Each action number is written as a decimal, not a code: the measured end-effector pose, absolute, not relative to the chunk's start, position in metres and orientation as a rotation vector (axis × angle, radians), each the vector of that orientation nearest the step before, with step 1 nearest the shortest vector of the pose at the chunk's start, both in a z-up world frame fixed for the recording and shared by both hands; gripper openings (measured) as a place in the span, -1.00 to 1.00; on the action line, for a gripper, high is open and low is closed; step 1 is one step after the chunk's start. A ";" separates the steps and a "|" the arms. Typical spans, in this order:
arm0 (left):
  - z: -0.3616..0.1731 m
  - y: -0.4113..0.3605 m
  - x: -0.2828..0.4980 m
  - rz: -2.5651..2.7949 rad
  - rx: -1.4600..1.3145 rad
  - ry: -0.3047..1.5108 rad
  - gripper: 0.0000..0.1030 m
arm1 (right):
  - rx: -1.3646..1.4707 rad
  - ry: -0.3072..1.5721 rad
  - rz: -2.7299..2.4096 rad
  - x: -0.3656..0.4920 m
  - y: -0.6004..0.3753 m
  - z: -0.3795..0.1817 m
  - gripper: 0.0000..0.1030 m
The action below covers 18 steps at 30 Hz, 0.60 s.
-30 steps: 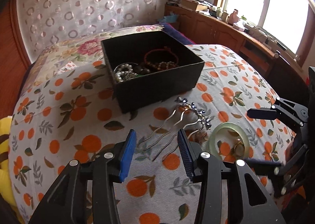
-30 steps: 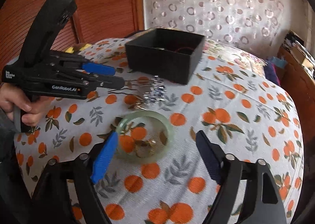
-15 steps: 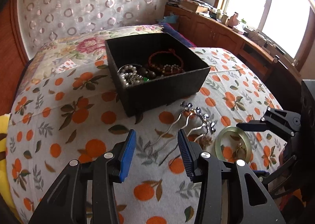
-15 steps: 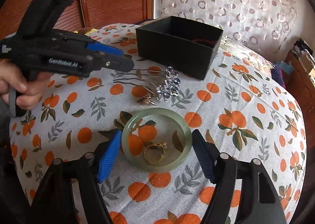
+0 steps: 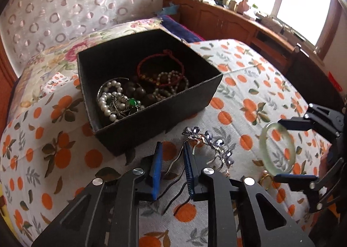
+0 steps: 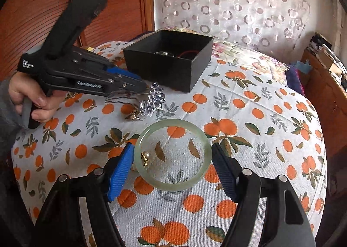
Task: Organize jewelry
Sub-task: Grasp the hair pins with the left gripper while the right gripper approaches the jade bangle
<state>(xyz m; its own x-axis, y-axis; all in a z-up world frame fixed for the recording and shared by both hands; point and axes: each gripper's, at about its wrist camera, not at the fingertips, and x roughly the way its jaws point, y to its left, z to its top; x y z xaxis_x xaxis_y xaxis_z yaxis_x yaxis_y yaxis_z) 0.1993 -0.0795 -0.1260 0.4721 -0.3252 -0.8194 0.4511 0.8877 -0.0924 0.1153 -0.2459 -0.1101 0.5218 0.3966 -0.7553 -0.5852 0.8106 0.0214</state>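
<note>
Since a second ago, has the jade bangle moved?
Yes. The jade bangle is lifted off the orange-print cloth, gripped by the right gripper; the gold ring stays on the cloth.

Bracelets [image 5: 160, 73] lie in the box [image 5: 164, 114]; hairpins [image 5: 208, 149] lie before it; the bangle [image 6: 172, 154] sits right of them.

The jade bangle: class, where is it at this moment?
The jade bangle sits between the right gripper's fingers, seemingly lifted off the orange-print cloth, right of the jewelled hairpins and nearer than the black box.
</note>
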 end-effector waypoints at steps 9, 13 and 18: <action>-0.127 -0.086 0.190 -0.498 0.221 0.977 -0.69 | -0.242 0.834 0.595 0.119 -0.248 -0.111 0.45; -0.128 -0.086 0.182 -0.512 0.230 0.976 -0.93 | -0.241 0.832 0.593 0.119 -0.248 -0.111 0.45; -0.126 -0.081 0.177 -0.492 0.210 0.960 -0.96 | -0.239 0.824 0.591 0.121 -0.248 -0.108 0.45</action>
